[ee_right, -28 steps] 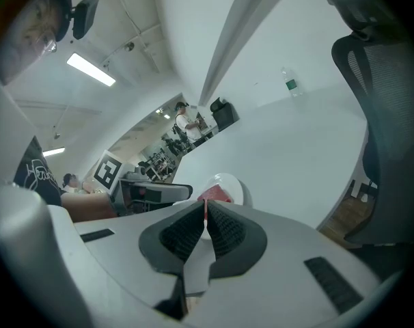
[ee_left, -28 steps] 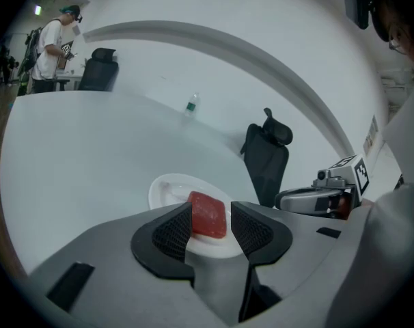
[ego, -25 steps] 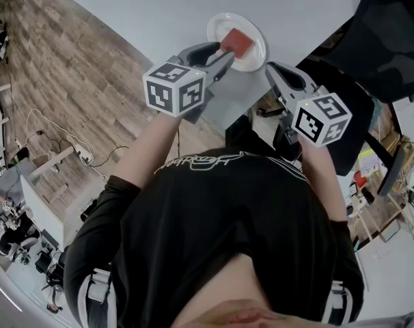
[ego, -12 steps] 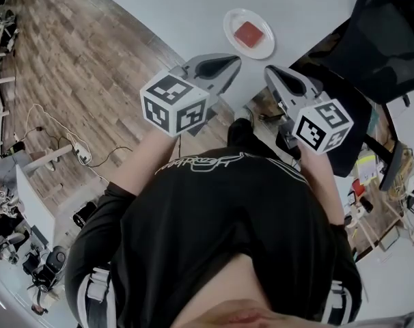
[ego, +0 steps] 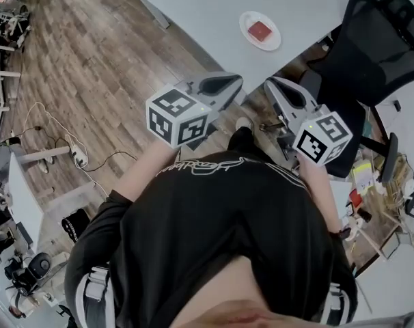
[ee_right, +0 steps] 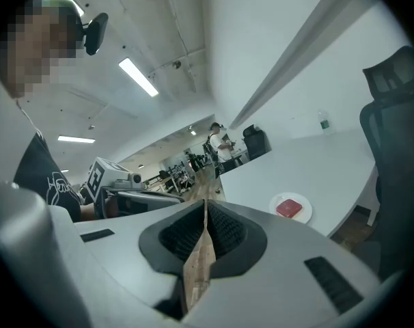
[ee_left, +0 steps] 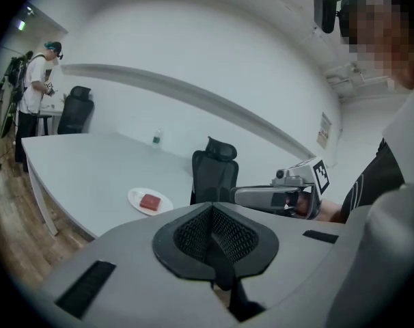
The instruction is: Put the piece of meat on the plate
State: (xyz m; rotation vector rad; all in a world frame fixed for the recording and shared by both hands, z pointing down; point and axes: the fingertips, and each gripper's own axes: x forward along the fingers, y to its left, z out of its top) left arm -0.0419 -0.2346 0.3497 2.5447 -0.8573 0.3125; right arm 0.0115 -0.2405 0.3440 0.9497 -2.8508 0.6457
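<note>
The red piece of meat (ego: 259,31) lies on the white plate (ego: 272,42) near the table's edge. It also shows in the left gripper view as meat (ee_left: 150,201) on the plate (ee_left: 134,197), and in the right gripper view as meat (ee_right: 287,208) on the plate (ee_right: 305,203). Both grippers are held close to my chest, well back from the table. My left gripper (ego: 236,80) (ee_left: 212,232) is shut and empty. My right gripper (ego: 271,85) (ee_right: 203,232) is shut too, with nothing between its pads.
The white table (ego: 207,12) runs across the top. A black office chair (ego: 361,53) stands right of the plate. Wooden floor (ego: 91,67) with cables lies to the left. A small bottle (ee_left: 156,139) stands far back on the table, and a person (ee_left: 36,94) stands at its far end.
The left gripper stood open at the meat on the plate; it has let go and shut. Both grippers have drawn back from the table toward my body. The meat stays on the plate.
</note>
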